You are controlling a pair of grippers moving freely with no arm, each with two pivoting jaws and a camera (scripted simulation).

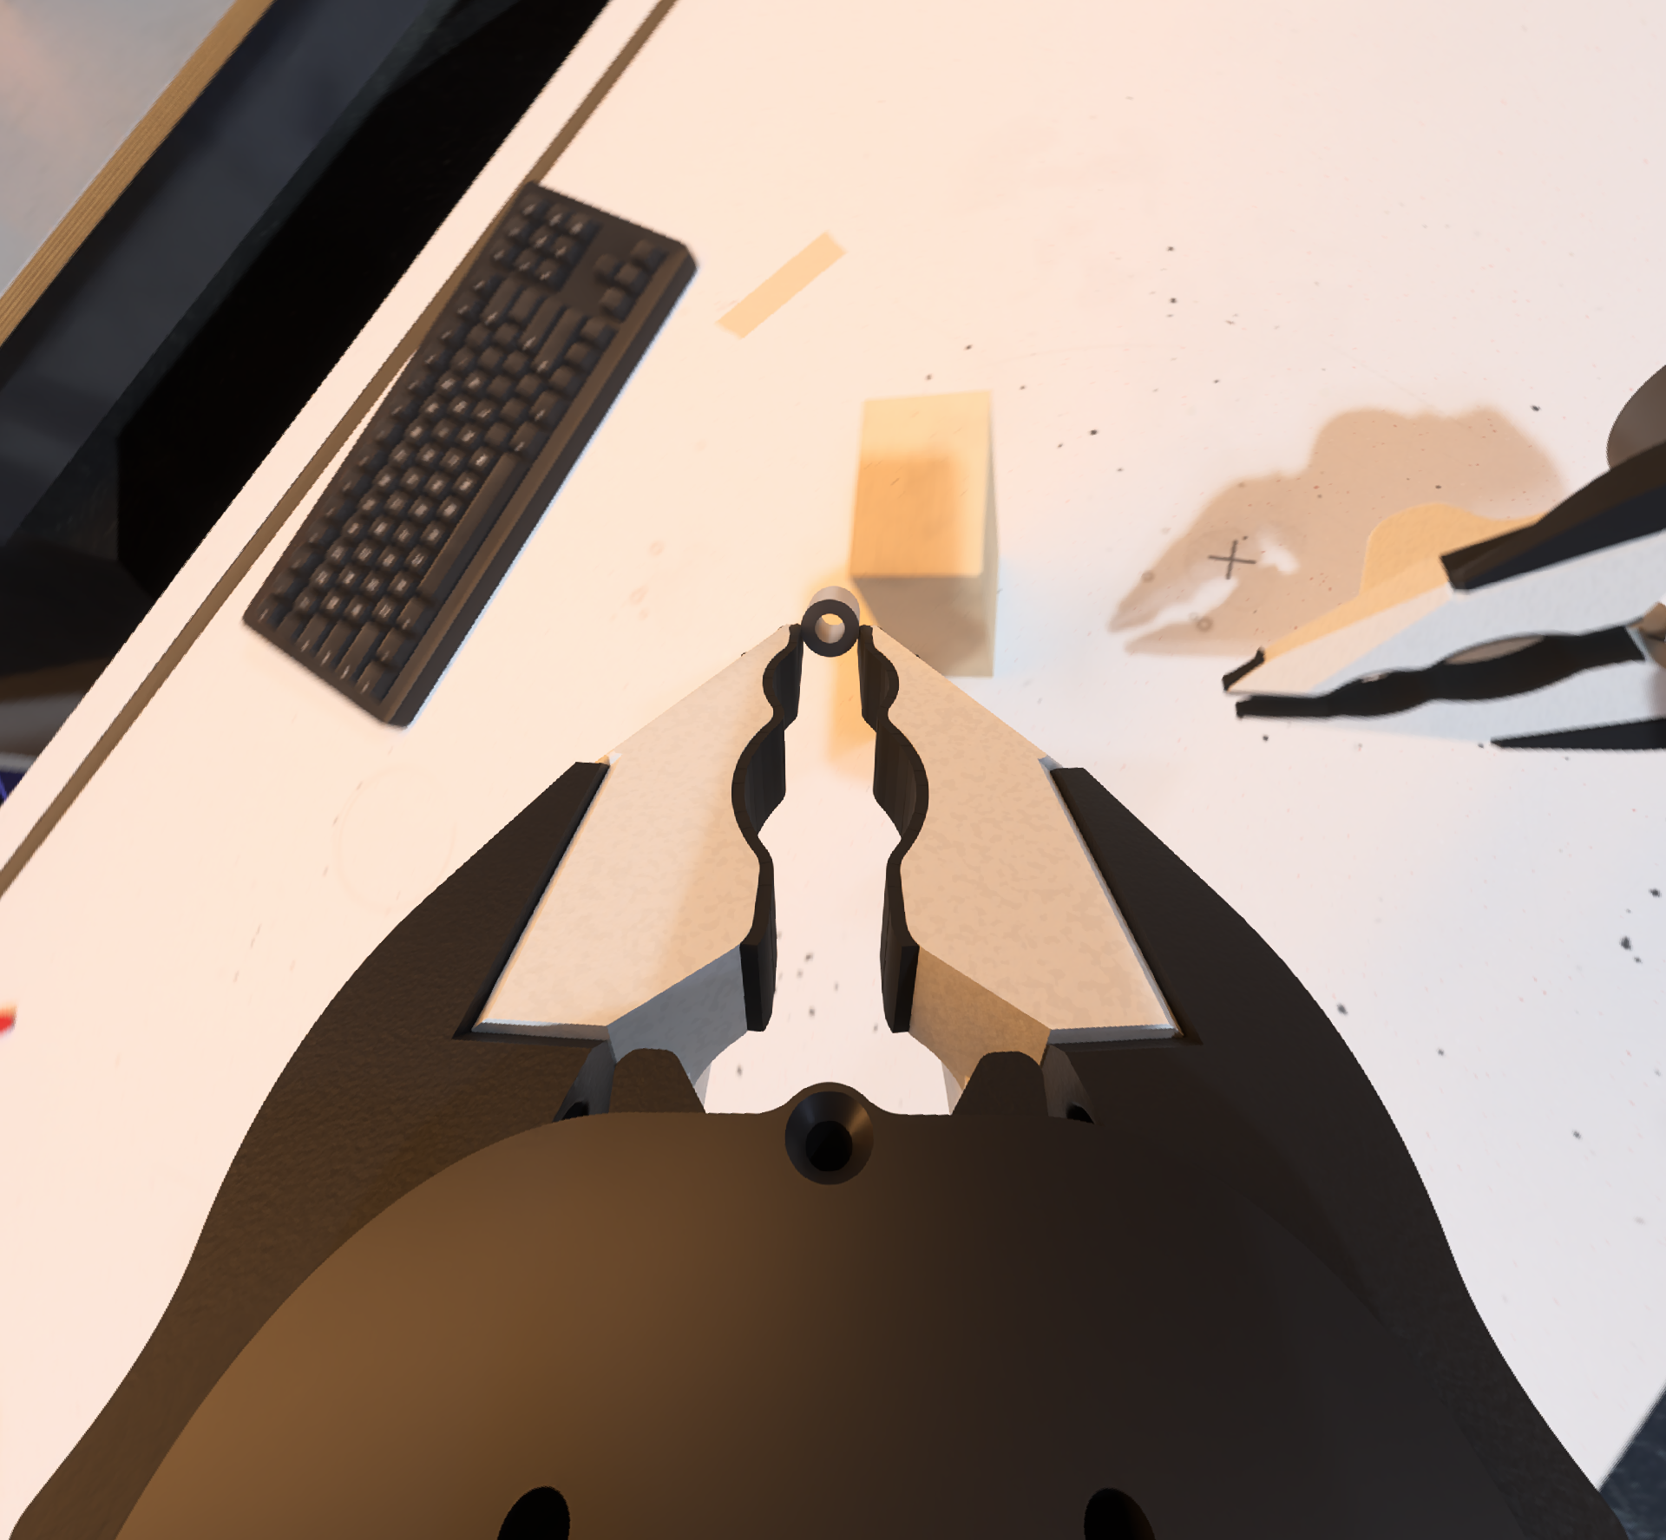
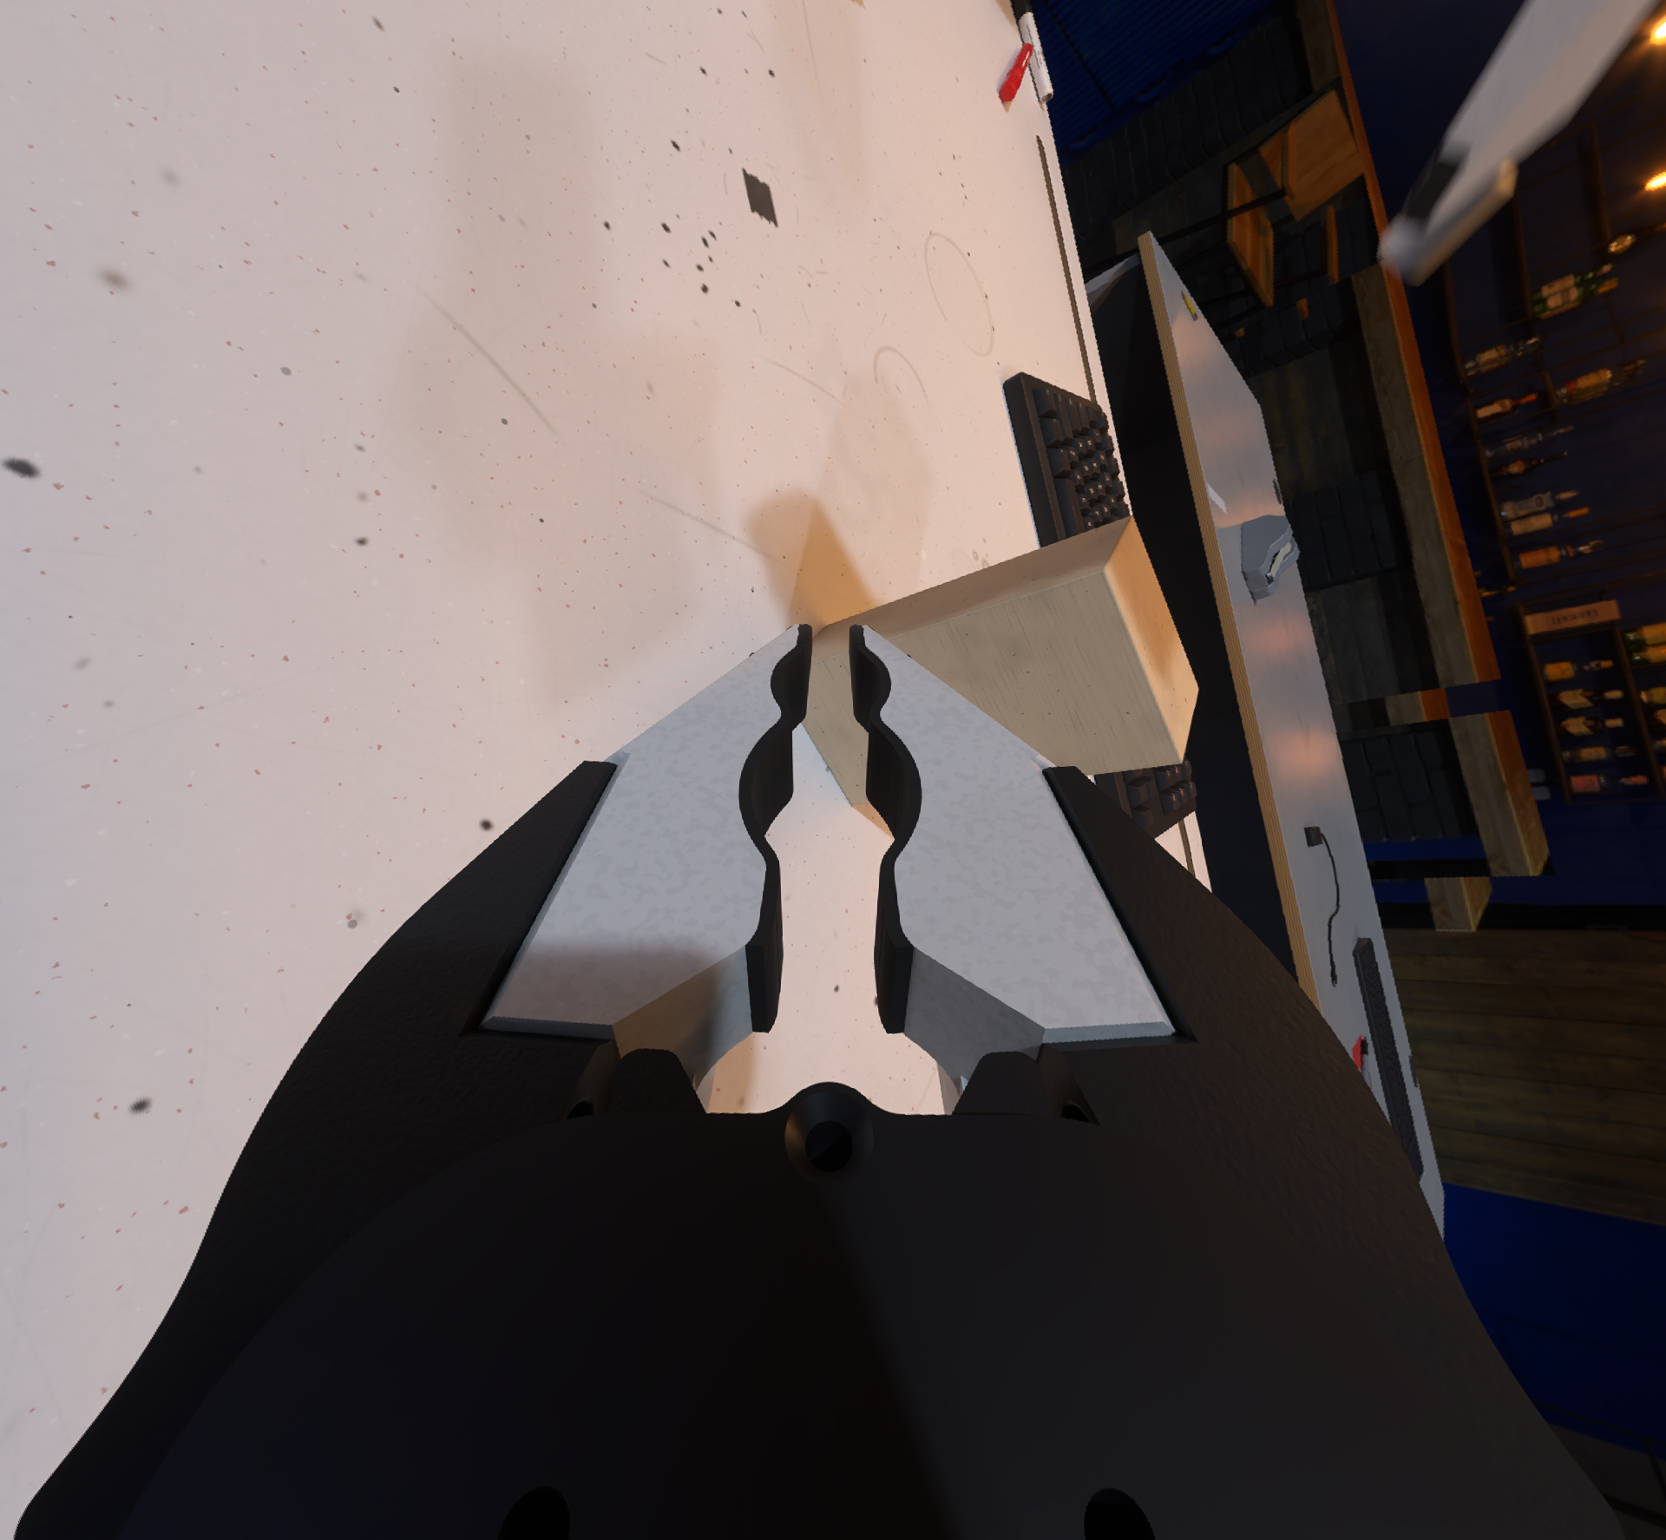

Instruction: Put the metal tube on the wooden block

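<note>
My left gripper [image 1: 828, 636] is shut on the metal tube [image 1: 828, 625], a small grey tube seen end-on between the fingertips, held above the white table. The wooden block [image 1: 924, 505], a pale upright rectangular block, stands just beyond and slightly right of the tube. My right gripper [image 2: 830, 633] has its jaws nearly together with nothing between them, close to the near corner of the wooden block [image 2: 1037, 667]. It also shows in the left wrist view [image 1: 1240, 690], to the right of the block. The tube is not visible in the right wrist view.
A black keyboard [image 1: 469, 460] lies left of the block near the table's edge; it also shows in the right wrist view [image 2: 1073, 460]. A tan tape strip [image 1: 782, 284] lies beyond the block. A blurred pale shape [image 2: 1478, 109] hangs at upper right.
</note>
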